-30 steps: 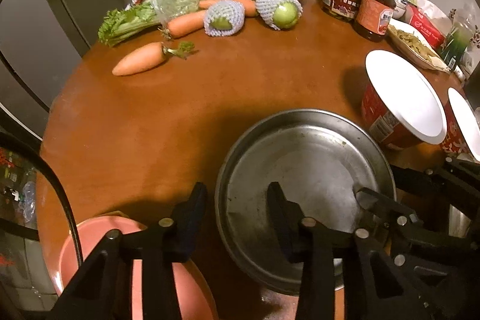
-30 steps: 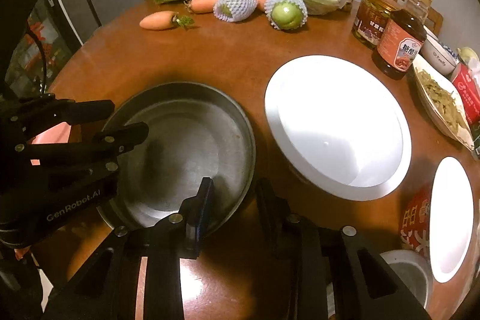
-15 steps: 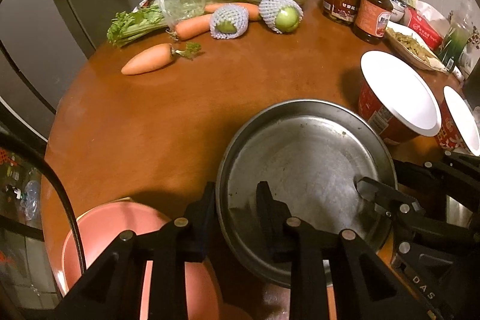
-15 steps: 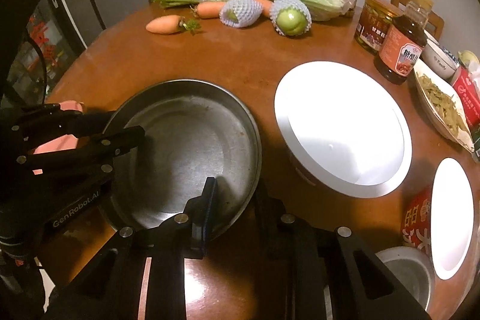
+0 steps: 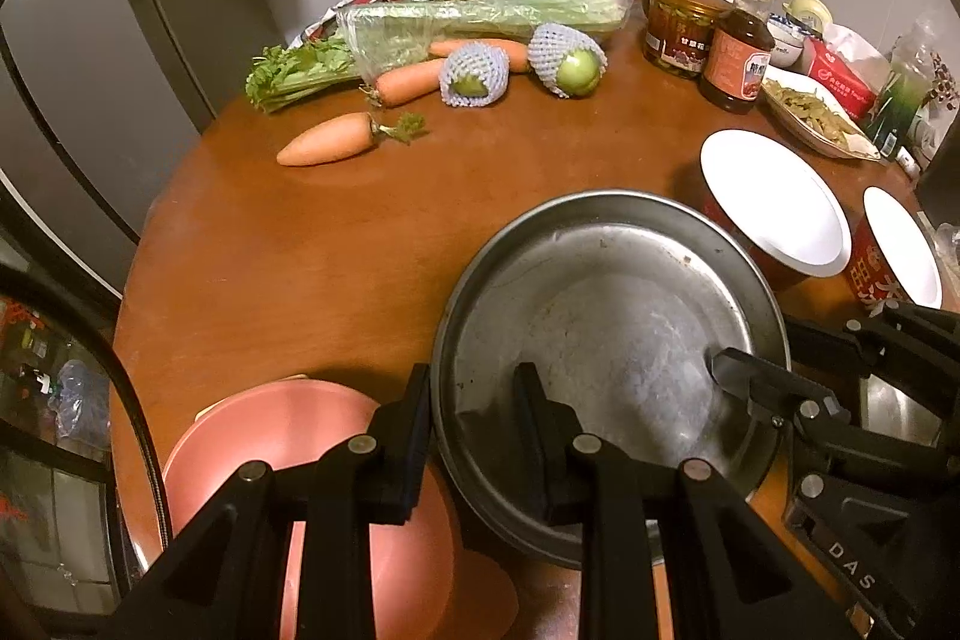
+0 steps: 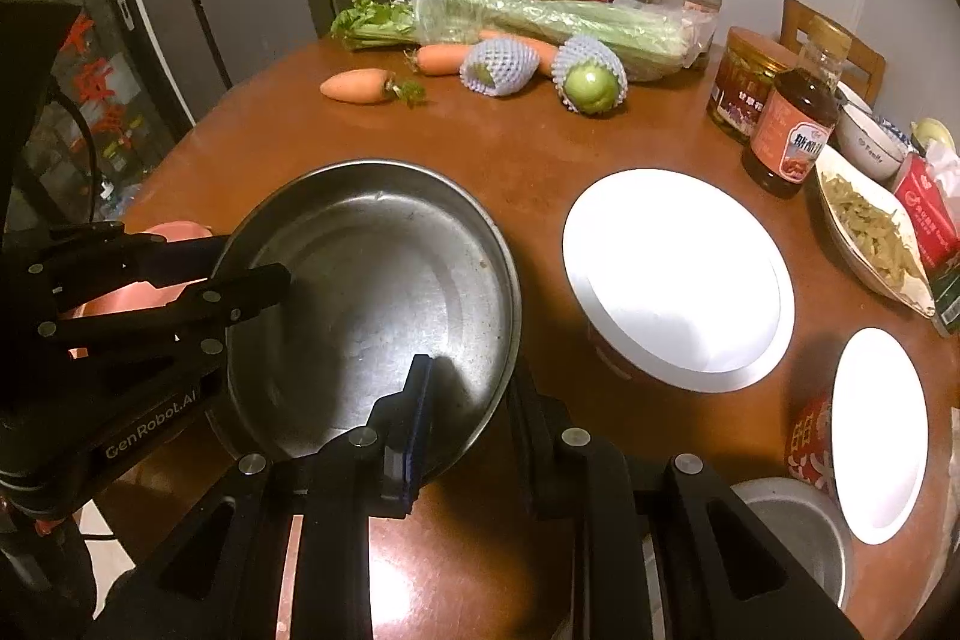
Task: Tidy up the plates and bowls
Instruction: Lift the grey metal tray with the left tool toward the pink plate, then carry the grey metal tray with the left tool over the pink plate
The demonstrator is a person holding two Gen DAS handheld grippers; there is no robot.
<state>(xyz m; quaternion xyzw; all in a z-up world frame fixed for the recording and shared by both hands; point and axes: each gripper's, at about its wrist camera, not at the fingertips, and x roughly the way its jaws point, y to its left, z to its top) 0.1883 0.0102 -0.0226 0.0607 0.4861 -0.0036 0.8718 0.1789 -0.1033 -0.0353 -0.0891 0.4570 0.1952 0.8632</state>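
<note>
A round steel plate is held over the brown table; it also shows in the right wrist view. My left gripper is shut on its left rim, one finger inside, one outside. My right gripper is shut on its right rim the same way. A pink plate lies low at the left, partly under my left gripper. Two red bowls with white insides stand to the right. A small steel bowl sits at the lower right.
Carrots, netted fruit and bagged celery lie at the far side. Jars, a sauce bottle, a dish of greens and a small white bowl stand at the back right.
Both grippers closed onto the steel plate's rim. The plate has lifted and tilted off the table, and both views have risen a little.
</note>
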